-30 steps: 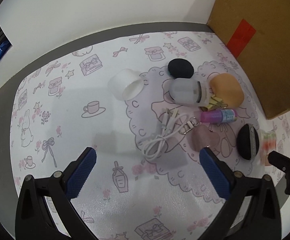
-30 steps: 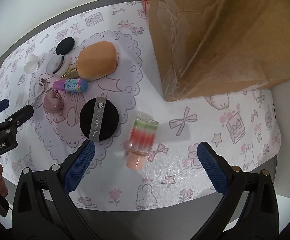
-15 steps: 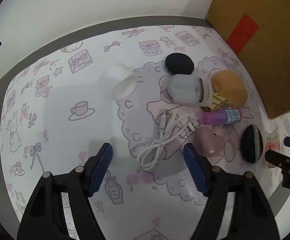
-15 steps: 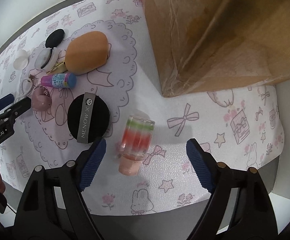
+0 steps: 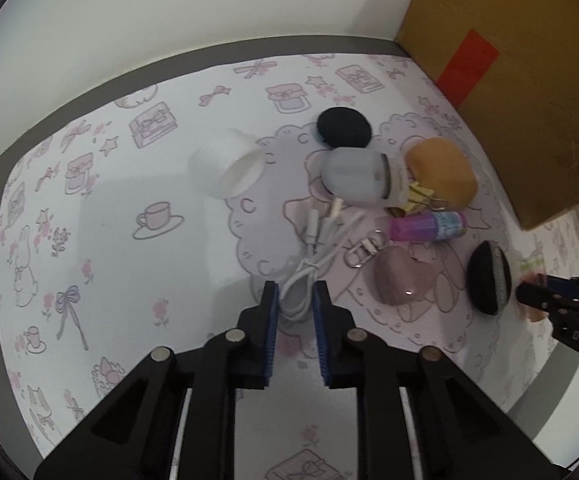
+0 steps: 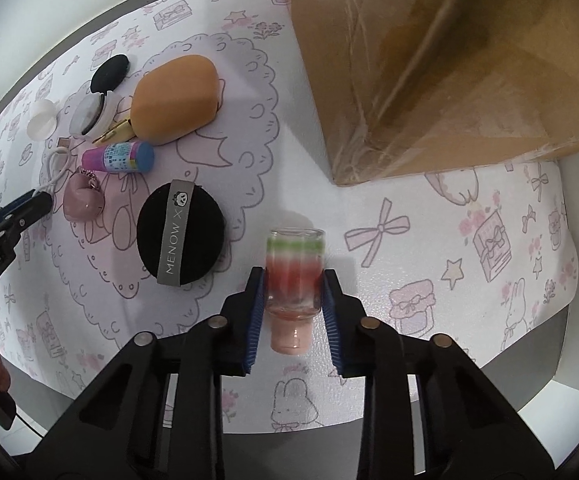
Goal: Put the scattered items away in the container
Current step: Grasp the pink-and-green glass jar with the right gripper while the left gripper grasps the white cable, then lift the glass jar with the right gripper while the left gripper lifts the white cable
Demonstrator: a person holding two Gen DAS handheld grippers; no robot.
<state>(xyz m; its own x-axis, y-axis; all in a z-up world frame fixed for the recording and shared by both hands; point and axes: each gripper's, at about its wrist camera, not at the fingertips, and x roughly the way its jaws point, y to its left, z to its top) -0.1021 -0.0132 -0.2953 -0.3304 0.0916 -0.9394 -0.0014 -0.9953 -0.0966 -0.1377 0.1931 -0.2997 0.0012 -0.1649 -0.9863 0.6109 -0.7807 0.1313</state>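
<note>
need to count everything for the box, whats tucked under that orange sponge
A gold binder clip pokes out from beneath the orange sponge, beside the white compact. How far it reaches underneath, or whether anything else lies there, is covered.

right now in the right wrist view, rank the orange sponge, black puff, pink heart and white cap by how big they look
1. orange sponge and black puff: look alike, and the puff lies nearer
2. pink heart
3. white cap, farthest away
</note>
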